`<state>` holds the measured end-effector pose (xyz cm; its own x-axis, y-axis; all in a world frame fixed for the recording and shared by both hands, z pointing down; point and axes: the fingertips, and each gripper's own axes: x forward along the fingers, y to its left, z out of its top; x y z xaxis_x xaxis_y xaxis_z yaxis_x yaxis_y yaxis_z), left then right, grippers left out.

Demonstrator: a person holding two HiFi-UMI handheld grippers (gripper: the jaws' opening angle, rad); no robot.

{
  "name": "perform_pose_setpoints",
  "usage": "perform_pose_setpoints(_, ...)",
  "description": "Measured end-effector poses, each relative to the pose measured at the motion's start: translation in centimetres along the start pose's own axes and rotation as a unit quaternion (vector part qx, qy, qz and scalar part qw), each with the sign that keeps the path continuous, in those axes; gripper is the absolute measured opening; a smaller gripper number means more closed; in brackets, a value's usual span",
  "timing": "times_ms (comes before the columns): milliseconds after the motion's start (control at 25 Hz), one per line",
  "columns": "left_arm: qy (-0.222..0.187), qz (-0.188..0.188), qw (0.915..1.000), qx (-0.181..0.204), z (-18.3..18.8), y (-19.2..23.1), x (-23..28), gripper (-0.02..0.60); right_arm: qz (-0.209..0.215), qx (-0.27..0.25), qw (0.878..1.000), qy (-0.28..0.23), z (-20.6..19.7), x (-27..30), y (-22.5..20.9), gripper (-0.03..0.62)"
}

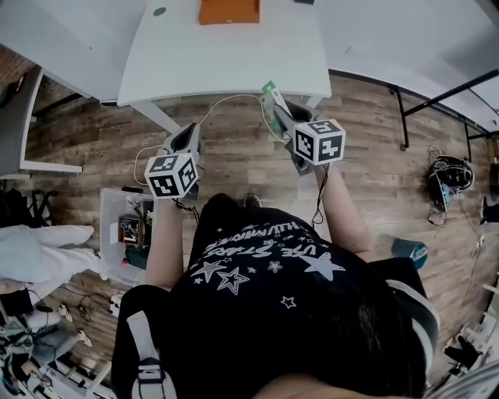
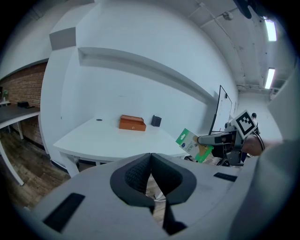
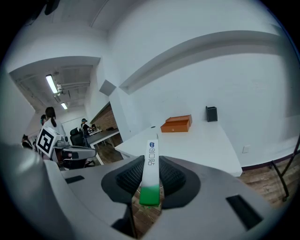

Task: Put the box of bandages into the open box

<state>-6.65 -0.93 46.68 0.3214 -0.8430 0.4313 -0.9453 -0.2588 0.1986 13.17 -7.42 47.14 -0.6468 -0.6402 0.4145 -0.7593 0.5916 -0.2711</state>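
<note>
- At 12 o'clock, on far edge of white table [image 1: 226, 70]: orange box [image 1: 228, 11], well apart from both grippers. Lid seemingly down in both gripper views, so maybe not open.
- Right gripper [image 3: 151, 183]: clamped on box of bandages [image 3: 151, 161], narrow edge up, green end nearest cam. Held over floor, short of table's near edge, approx 1 o'clock from torso.
- Left gripper [image 2: 151, 178]: jaws pressed together, nothing betw. them, approx 11 o'clock.
- Risk 1: thin pinch on a slim carton. Could pivot or slip w/ a fast reach.
- Risk 2: long reach across table. Early release = landing beside orange box, not inside.
- Risk 3: w/ lid shut, would bump lid. Prob. needs left gripper to lift it first.
</note>
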Motion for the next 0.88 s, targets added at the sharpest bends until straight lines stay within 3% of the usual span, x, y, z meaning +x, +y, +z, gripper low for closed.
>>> perform_pose_setpoints(440,0.006,-0.001,1.0000,0.001,0.7,1.2,2.4,0.020,0.002,0.004,1.000,0.020,-0.5,1.9,-1.4,0.114)
perform_pose_setpoints(880,0.001,-0.024,0.9996,0.014,4.6,3.0,8.8,0.020,-0.027,0.016,0.999,0.011,2.4,5.0,-5.6,0.114)
